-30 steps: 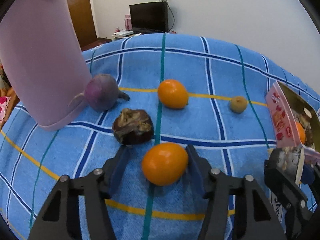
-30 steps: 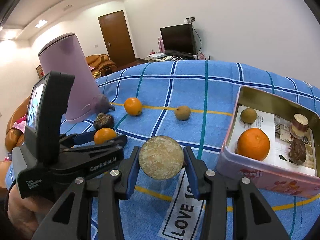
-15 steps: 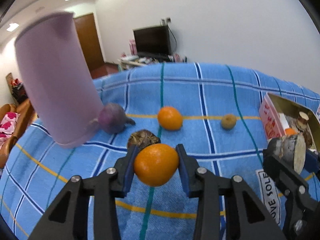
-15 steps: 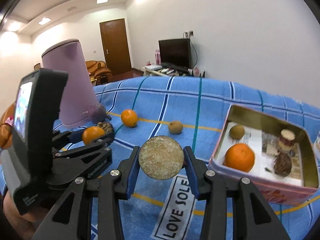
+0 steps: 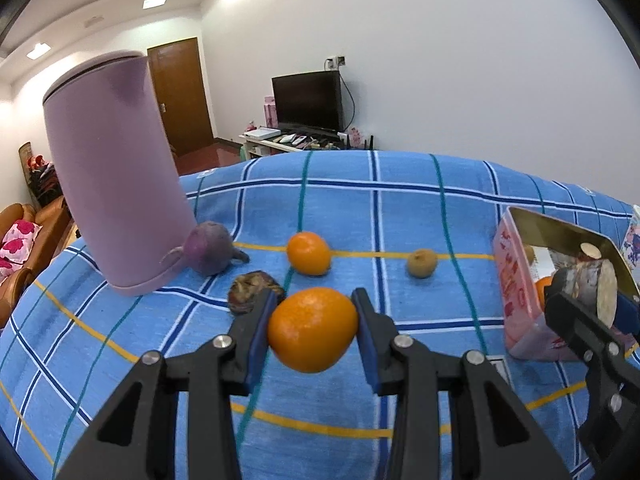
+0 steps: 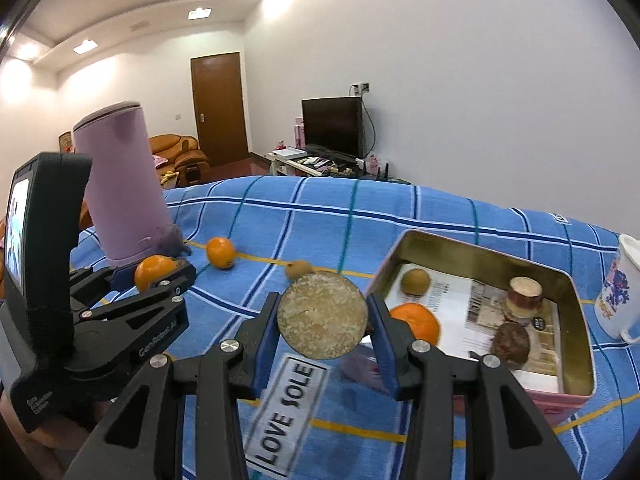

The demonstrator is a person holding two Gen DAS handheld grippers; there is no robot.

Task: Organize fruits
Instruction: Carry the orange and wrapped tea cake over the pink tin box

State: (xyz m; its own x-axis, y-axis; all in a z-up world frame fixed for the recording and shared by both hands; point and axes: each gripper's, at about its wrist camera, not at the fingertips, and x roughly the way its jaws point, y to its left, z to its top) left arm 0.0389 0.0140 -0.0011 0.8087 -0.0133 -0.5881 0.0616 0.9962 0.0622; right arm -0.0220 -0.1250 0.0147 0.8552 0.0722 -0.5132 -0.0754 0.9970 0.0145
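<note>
My left gripper [image 5: 314, 330] is shut on an orange [image 5: 312, 329], held above the blue checked cloth; the same orange [image 6: 154, 272] shows at the left of the right wrist view. My right gripper [image 6: 323, 322] is shut on a brown cut root piece [image 6: 322, 316], its pale round face toward the camera, near the pink tin [image 6: 460, 246]. The tin holds an orange [image 6: 418, 322], a small brown fruit [image 6: 416, 282] and two dark pieces. On the cloth lie another orange [image 5: 309, 253], a small brown fruit [image 5: 421, 263], a purple root [image 5: 210, 249] and a dark lump [image 5: 250, 289].
A tall lilac container [image 5: 116, 176] stands at the left, touching the purple root. A white printed mug [image 6: 624, 288] stands right of the tin. A "LOVE SOLE" label [image 6: 286, 412] is sewn on the cloth below the right gripper. Sofa, door and television lie beyond.
The left gripper closed on the orange and lifted it off the cloth. The right gripper rose with the root piece and drew closer to the tin.
</note>
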